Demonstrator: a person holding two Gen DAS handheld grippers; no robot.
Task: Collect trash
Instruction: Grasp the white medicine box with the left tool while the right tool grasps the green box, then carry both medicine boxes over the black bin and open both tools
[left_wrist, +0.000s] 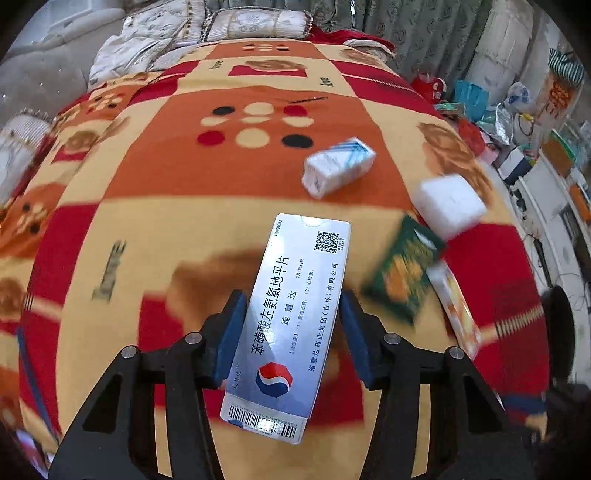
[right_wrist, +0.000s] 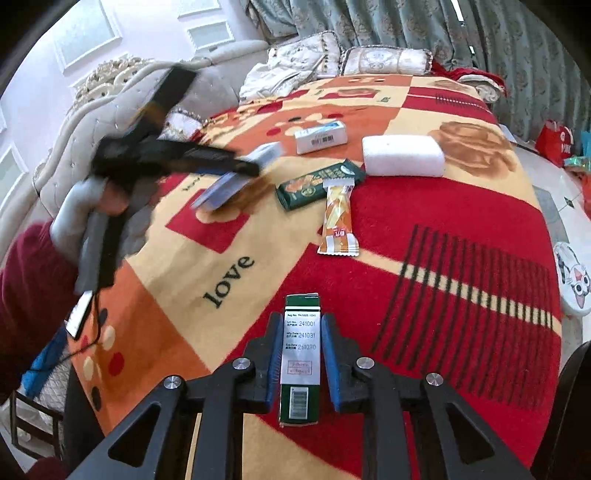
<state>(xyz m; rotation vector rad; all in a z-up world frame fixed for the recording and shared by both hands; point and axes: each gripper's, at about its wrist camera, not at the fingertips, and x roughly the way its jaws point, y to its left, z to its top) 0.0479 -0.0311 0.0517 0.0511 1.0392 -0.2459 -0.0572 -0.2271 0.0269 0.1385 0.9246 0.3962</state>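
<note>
Two handheld grippers work over a bed spread with a red, orange and cream patterned blanket (right_wrist: 424, 229). The left gripper (left_wrist: 291, 317) is clamped on a silver-blue medicine box (left_wrist: 291, 325), its blue pads pressed to the box's long sides, the box lifted above the blanket. The right gripper (right_wrist: 297, 343) grasps a narrow green box (right_wrist: 300, 354) with a white date label, held between its blue pads.

Only the right wrist view shows the left gripper from outside, blurred at the left of the bed, with the person's dark red sleeve (right_wrist: 26, 295) beside it. It also shows the remaining litter sharply: a white and blue carton (right_wrist: 321, 136) near the pillows (right_wrist: 384, 61), a white foam block (right_wrist: 402, 156) just beside it, a green wrapper (right_wrist: 317, 184) and an orange snack packet (right_wrist: 338, 221) whose top end overlaps the wrapper.

The left wrist view alone shows bags and clutter (left_wrist: 517, 122) on the floor along the bed's right side
</note>
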